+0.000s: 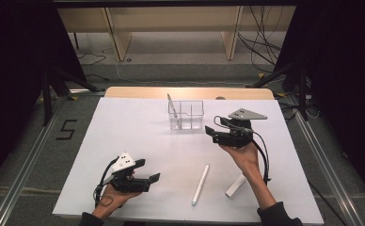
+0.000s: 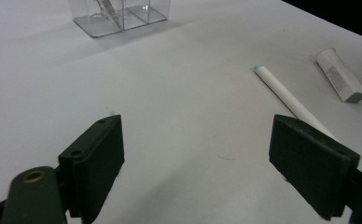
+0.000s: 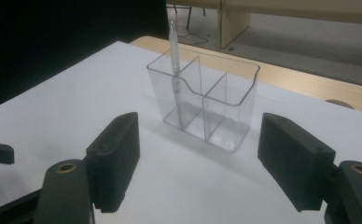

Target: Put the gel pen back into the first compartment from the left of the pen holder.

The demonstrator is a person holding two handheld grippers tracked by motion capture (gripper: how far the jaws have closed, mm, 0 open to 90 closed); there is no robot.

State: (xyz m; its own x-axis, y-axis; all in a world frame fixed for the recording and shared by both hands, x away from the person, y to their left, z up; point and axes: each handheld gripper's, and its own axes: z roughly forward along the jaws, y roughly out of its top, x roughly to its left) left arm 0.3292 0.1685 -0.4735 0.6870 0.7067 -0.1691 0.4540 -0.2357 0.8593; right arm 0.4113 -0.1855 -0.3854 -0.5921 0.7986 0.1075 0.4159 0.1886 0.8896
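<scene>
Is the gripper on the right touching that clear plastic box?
Apart. In the right gripper view, bare table lies between the open right gripper and the clear box.

Left gripper (image 1: pixel 148 170) low and near, jaws wide; right gripper (image 1: pixel 212 126) farther out, jaws wide.

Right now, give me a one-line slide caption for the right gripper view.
Right gripper, jaws open and empty, faces the clear organizer holding one pen.

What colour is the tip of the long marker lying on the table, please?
The marker is white with a pale blue-green tip, clearest in the left gripper view.
</scene>
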